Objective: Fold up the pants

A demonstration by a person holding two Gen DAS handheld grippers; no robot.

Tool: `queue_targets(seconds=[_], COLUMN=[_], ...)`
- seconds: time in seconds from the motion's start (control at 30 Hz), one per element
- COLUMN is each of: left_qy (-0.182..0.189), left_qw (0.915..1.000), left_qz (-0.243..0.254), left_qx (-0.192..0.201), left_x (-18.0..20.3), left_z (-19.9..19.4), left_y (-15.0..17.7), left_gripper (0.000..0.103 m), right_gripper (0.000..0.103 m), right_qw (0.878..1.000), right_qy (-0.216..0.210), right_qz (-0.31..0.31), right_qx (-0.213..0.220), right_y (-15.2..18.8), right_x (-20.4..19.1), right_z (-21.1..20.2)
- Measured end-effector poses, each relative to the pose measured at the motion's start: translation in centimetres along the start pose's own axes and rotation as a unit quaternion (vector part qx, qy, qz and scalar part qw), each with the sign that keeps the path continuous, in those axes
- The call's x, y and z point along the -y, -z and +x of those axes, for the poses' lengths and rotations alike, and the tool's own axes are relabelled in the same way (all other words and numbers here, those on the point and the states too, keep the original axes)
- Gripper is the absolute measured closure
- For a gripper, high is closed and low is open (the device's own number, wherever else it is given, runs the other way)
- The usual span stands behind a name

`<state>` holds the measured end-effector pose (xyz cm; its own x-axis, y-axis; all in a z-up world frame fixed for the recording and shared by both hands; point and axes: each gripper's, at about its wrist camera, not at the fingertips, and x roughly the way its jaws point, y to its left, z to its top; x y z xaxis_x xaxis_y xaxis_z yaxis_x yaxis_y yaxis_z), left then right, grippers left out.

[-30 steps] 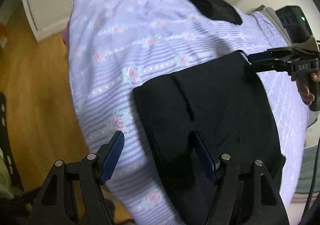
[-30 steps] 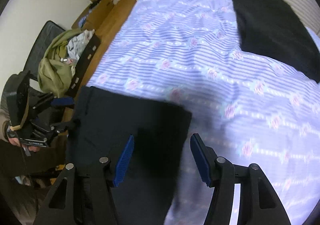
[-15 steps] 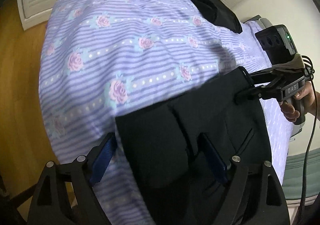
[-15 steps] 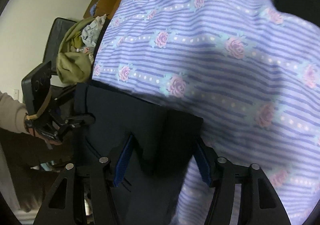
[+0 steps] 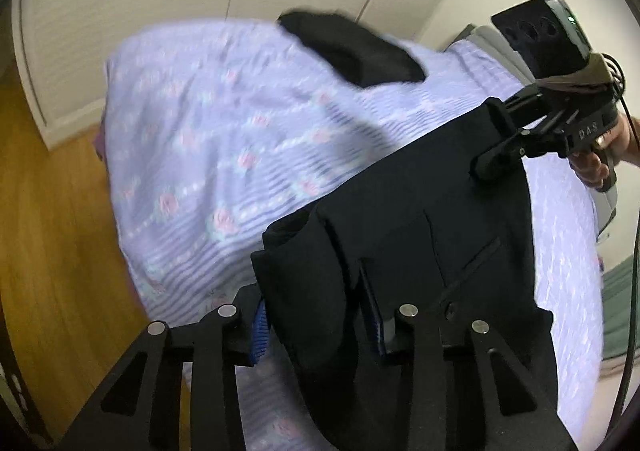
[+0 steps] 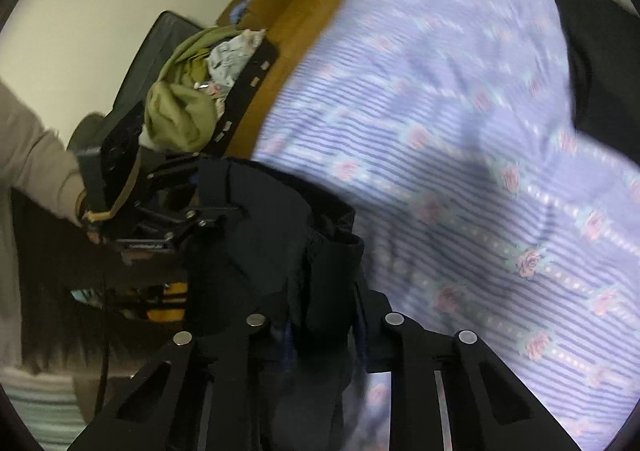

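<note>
The black pants hang folded and lifted above the bed, held at two corners. My left gripper is shut on the near corner of the pants. It also shows in the right wrist view, gripping the far corner. My right gripper is shut on the pants, and it also shows in the left wrist view, clamped on the far corner. The fabric between the grippers is fairly taut.
The bed has a purple striped sheet with roses. Another black garment lies at its far end. A chair piled with clothes stands by the bed on the wooden floor.
Both grippers have closed on the pants' corners and lifted them off the sheet. Both views have tilted upward.
</note>
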<state>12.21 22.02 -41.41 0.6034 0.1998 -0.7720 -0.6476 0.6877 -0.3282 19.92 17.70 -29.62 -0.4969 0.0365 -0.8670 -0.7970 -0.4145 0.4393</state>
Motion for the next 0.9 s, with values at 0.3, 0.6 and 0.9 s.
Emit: queue_targets(seconds=[0.3,0.6,0.9], left_qy=[-0.005,0.033,0.112], left_qw=[0.9933,0.976,0.9415], left_qz=[0.078,0.182,0.3], left_qx=[0.086,0.115,0.104], left_x=[5.6,14.5,25.1], left_z=[-7.5,-15.8,-19.1], left_y=[1.9,7.9,19.8], left_gripper=[0.066,0.066,0.066], right_gripper=[0.082,0.084,0.085], right_qw=[0.997,0.993,0.987], right_qy=[0.054,0.102,0.161], right_qz=[-0.033,-0.032,0.017], right_qx=[0.034,0.046,0.02], right_y=[5.1,14.2,30.1], right_x=[-7.9,-15.4,-22.4], right_z=[-6.8,-10.9,-9.8])
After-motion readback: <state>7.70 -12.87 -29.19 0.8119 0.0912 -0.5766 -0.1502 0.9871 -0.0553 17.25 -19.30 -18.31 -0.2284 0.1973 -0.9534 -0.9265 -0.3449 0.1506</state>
